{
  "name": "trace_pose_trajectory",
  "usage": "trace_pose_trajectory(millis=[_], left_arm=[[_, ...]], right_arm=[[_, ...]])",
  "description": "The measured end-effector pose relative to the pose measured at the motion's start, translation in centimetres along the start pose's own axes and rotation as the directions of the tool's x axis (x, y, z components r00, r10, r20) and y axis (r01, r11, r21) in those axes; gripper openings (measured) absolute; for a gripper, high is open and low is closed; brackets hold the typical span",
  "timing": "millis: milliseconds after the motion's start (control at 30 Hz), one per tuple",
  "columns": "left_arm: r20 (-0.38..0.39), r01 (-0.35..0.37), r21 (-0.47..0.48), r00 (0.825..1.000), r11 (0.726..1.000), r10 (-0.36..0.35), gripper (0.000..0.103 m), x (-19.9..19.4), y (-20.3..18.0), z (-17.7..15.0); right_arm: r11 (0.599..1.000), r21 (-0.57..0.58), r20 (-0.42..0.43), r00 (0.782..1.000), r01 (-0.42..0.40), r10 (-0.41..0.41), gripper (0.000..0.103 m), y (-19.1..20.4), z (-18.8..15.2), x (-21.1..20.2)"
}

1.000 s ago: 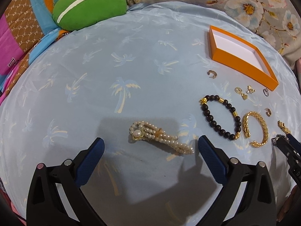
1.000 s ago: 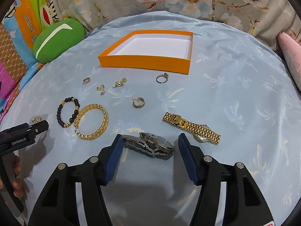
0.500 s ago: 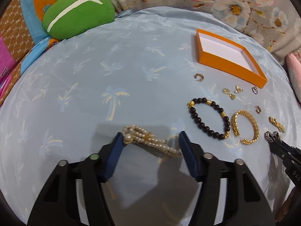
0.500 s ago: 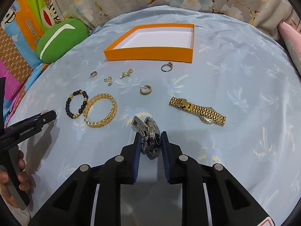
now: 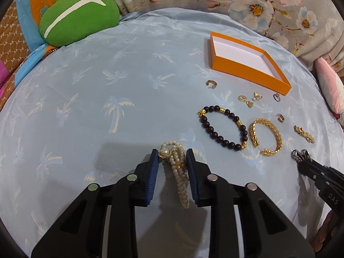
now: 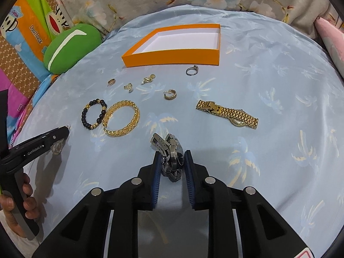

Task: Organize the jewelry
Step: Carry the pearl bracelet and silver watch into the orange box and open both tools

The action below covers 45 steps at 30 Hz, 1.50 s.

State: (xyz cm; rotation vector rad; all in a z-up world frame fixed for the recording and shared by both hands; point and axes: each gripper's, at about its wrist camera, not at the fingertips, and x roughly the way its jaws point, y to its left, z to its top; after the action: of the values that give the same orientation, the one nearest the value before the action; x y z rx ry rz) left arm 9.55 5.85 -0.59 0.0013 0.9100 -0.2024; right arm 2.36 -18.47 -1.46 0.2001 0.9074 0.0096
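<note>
Blue palm-print cloth point(image 5: 129, 75) holds loose jewelry; orange box point(image 5: 247, 71) sits upper right. Left gripper point(image 5: 173, 161) is closing around the pearl bracelet point(image 5: 178, 172); right gripper point(image 6: 171, 163) clamps the silver watch point(image 6: 172, 157), lower centre.

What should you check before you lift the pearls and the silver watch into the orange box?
1. Left gripper around the pearl bracelet: jaws closing on it, beads between the pads: ok.
2. Right gripper clamped on the silver watch: ok.
3. Pearl strand fully caught: one end dangles loose: not ok.
4. Orange box open and empty: ok.
5. Way to the box: gold bangle and black bead bracelet lie between: cannot tell.
</note>
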Motion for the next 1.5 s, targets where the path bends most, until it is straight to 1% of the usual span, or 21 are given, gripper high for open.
trace_pose_trajectory(millis=[133, 200, 233, 267, 300, 533, 667, 833, 967, 1133, 1233, 1333, 1400, 1500], left_arm=[[0.004, -0.021, 0.015, 1.000, 1.000, 0.021, 0.027, -0.1, -0.4, -0.3], [0.006, -0.024, 0.021, 1.000, 0.999, 0.024, 0.025, -0.2, -0.5, -0.4], [0.005, -0.018, 0.020, 1.000, 1.000, 0.018, 0.022, -0.3, -0.6, -0.5], [0.003, -0.010, 0.016, 1.000, 1.000, 0.010, 0.017, -0.3, -0.5, -0.5], [0.000, -0.003, 0.014, 1.000, 1.000, 0.003, 0.015, -0.4, -0.5, -0.6], [0.021, 0.025, 0.023, 0.999, 0.999, -0.026, 0.014, -1.7, -1.0, -0.2], [0.042, 0.043, 0.048, 0.998, 0.998, -0.045, 0.014, -2.7, -1.9, 1.1], [0.089, 0.042, 0.099, 0.995, 0.994, -0.051, 0.014, -3.3, -3.8, 4.4], [0.138, 0.007, 0.138, 0.990, 0.990, -0.026, 0.014, -2.6, -5.9, 8.0], [0.164, 0.043, 0.146, 0.984, 0.988, -0.067, 0.014, -0.7, -8.1, 13.5], [0.193, 0.034, 0.163, 0.979, 0.986, -0.065, 0.014, 0.9, -9.8, 16.7], [0.212, 0.040, 0.167, 0.974, 0.985, -0.075, 0.014, 3.0, -11.3, 19.8], [0.209, 0.051, 0.170, 0.974, 0.984, -0.087, 0.014, 4.8, -12.1, 21.6], [0.181, 0.065, 0.173, 0.979, 0.983, -0.096, 0.014, 7.7, -13.2, 23.6]], right_arm=[[1.000, -0.012, 0.002, 1.000, 0.013, -0.013, 0.022, 0.3, 0.0, -0.2], [1.000, -0.009, 0.003, 1.000, 0.017, -0.017, 0.021, 0.3, -0.1, -0.2], [1.000, -0.007, 0.003, 1.000, 0.016, -0.016, 0.020, 0.3, 0.0, -0.3], [1.000, -0.004, 0.004, 1.000, 0.015, -0.015, 0.020, 0.3, 0.0, -0.2], [1.000, 0.000, 0.004, 1.000, 0.013, -0.013, 0.020, 0.3, 0.1, -0.2], [1.000, 0.012, 0.036, 0.999, 0.004, -0.004, 0.020, 0.2, 0.7, -1.0], [1.000, 0.017, 0.076, 0.997, 0.005, -0.006, 0.020, -0.2, 2.3, -2.0], [1.000, 0.029, 0.123, 0.992, 0.012, -0.016, 0.020, -1.5, 5.9, -2.7], [0.999, 0.035, 0.157, 0.987, 0.019, -0.024, 0.020, -2.6, 9.6, -2.2], [0.999, 0.038, 0.187, 0.982, 0.015, -0.022, 0.020, -3.5, 15.1, -0.3], [0.999, 0.027, 0.198, 0.979, 0.033, -0.037, 0.020, -3.4, 18.3, 1.4], [0.999, 0.011, 0.206, 0.977, 0.053, -0.054, 0.020, -3.2, 21.2, 3.4], [0.998, 0.013, 0.202, 0.978, 0.060, -0.062, 0.020, -3.4, 22.7, 4.9], [0.997, 0.020, 0.187, 0.980, 0.071, -0.074, 0.020, -3.7, 24.7, 7.4]])
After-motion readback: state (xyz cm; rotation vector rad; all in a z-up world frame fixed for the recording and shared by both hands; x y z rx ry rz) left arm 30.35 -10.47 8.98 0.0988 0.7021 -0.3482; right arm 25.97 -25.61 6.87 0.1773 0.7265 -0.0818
